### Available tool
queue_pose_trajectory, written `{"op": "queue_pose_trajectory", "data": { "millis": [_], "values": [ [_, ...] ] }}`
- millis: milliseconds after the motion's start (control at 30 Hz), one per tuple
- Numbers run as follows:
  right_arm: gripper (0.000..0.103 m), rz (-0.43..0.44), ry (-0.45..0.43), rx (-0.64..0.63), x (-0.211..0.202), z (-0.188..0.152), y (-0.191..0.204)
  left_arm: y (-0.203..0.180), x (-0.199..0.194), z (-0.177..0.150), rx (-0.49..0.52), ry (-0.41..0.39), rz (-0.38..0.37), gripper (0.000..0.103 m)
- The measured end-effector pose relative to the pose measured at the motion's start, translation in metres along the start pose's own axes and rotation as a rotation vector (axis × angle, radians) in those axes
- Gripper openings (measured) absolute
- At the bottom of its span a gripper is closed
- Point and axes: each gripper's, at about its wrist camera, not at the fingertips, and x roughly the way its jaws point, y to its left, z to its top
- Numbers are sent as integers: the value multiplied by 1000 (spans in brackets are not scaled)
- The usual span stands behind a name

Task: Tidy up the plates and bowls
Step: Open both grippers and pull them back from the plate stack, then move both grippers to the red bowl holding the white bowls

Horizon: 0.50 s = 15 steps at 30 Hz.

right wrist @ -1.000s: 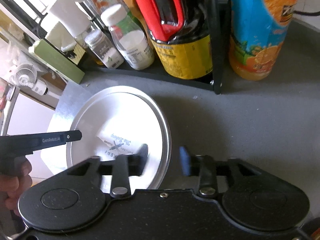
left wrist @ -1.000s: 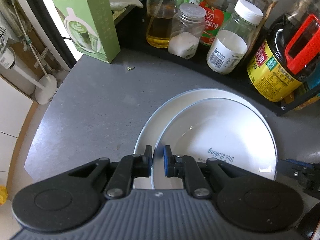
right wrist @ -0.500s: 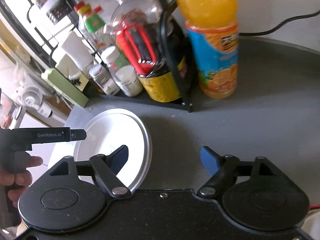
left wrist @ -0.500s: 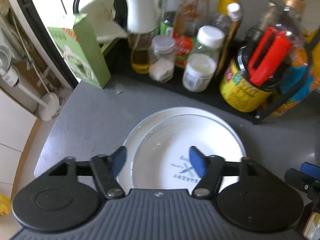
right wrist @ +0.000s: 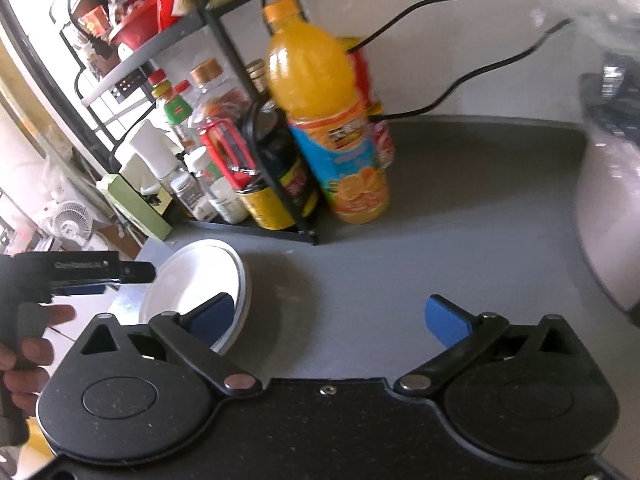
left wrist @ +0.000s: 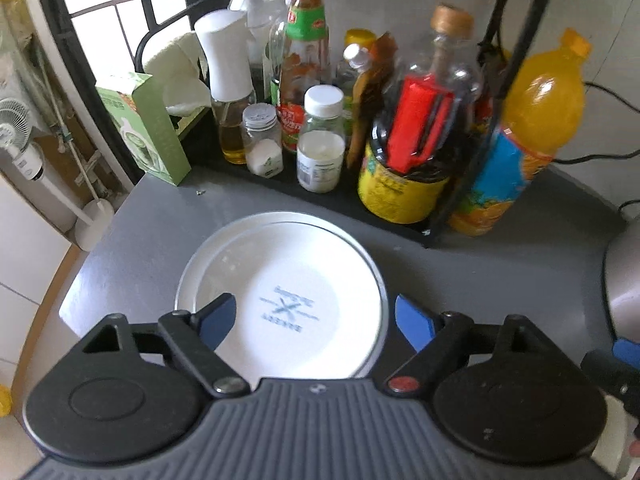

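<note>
Two white plates lie stacked on the grey counter: the top plate (left wrist: 288,312) has blue lettering in its middle, and the rim of the lower plate (left wrist: 192,276) shows at its left. My left gripper (left wrist: 316,320) is open and empty, held above the near side of the stack. The stack also shows in the right wrist view (right wrist: 200,280) at the left. My right gripper (right wrist: 328,316) is open and empty over bare counter to the right of the plates. The left gripper body shows in the right wrist view (right wrist: 80,272), held in a hand.
A black rack (left wrist: 304,196) behind the plates holds several bottles and jars. An orange juice bottle (left wrist: 524,136) stands at its right end, a green carton (left wrist: 144,128) at its left. A metal vessel (left wrist: 624,280) sits at the right. The counter edge runs along the left.
My left gripper let go of the top plate's rim, opened wide and pulled back and up. My right gripper opened further and drew away to the right.
</note>
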Motion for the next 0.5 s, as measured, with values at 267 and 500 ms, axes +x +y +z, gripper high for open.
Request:
{"op": "queue_pose_trajectory", "data": {
  "millis": [267,500],
  "values": [
    [103,24,-33,6,-34,-10,-33,-29,-40,-25,-18,-33,20,92],
    [103,8,-79,36,-54,-14,-40,-33,-67,-35,-4,-71,18,100]
  ]
}}
